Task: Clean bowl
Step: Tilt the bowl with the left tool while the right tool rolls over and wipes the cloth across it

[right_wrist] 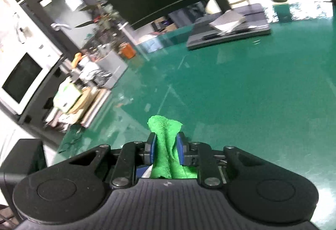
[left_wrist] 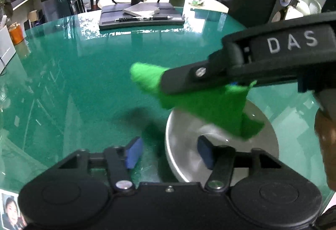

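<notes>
in the left wrist view the metal bowl [left_wrist: 220, 146] sits at lower right on the green table [left_wrist: 84, 82], the spread left gripper [left_wrist: 170, 151] straddling its near rim, while the right gripper [right_wrist: 164, 149], pinching a green cloth [right_wrist: 166, 146], hangs directly above it.

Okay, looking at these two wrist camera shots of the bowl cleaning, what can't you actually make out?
- Left wrist view: the cloth and right gripper cover part of the bowl; whether it is clean cannot be told.
- Left wrist view: whether the left gripper touches the bowl's rim is unclear.
- Right wrist view: the bowl is out of frame.
</notes>
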